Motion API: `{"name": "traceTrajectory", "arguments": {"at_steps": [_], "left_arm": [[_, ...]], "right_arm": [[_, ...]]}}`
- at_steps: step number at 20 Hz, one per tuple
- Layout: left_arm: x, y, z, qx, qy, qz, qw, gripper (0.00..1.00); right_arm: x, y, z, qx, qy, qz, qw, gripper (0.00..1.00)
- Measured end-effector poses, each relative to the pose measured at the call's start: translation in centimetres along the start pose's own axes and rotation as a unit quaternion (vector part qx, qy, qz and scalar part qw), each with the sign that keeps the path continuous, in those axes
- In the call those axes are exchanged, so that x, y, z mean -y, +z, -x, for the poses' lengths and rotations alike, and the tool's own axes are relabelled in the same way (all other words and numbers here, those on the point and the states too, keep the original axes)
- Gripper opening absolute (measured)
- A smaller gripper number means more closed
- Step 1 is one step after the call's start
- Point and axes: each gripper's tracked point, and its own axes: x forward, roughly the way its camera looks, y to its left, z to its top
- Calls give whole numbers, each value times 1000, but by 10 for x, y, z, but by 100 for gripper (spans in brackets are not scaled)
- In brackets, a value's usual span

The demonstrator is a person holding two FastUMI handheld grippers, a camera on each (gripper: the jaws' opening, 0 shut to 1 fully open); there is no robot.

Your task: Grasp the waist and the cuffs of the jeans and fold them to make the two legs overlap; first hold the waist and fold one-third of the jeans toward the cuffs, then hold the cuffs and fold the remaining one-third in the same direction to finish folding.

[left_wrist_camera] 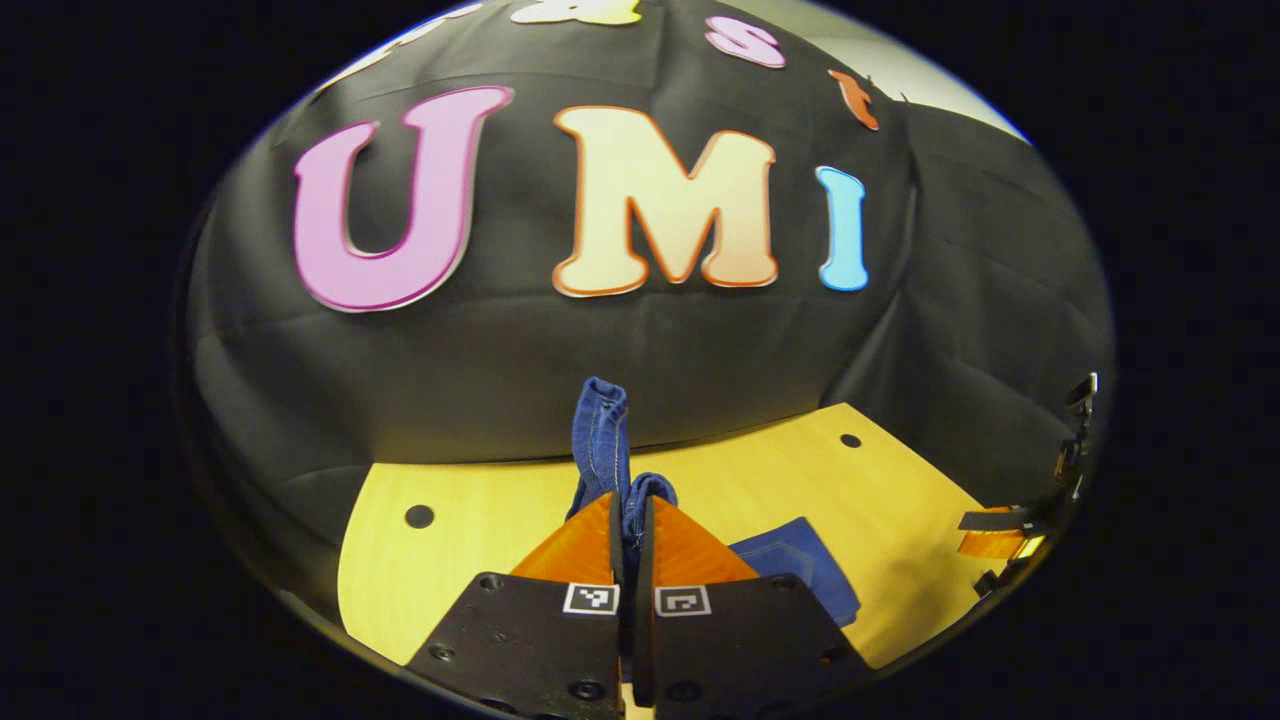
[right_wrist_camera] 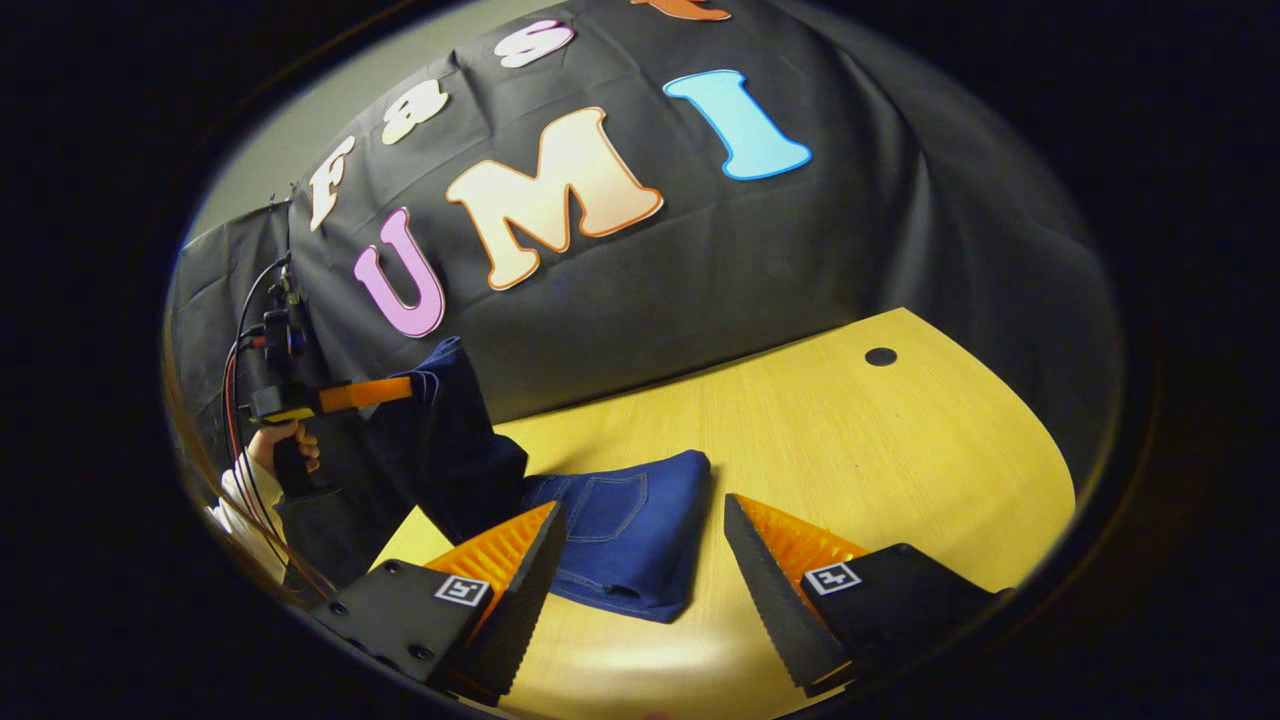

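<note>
Over the counter (right_wrist_camera: 800,430) the left hand-held gripper (left_wrist_camera: 632,520) is clenched on a bunched edge of the jeans (right_wrist_camera: 620,530), lifting that end high while the rest lies folded on the wood; the right hand-held gripper (right_wrist_camera: 640,560) hangs released just above the folded part, touching nothing; with one pinch carrying the cloth, denim could slip out, or the raised part could sag crooked and pull the lower fold askew.
</note>
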Motion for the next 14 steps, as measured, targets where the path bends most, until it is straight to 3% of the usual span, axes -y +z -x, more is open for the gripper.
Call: {"name": "traceTrajectory", "arguments": {"at_steps": [7, 14], "left_arm": [[96, -26, -43, -52, -10, -48, 997, 0], [183, -147, -39, -119, -20, -110, 987, 0]], "right_arm": [[35, -14, 14, -11, 3, -15, 1000, 98], [66, -19, 28, -20, -3, -22, 1000, 98]]}}
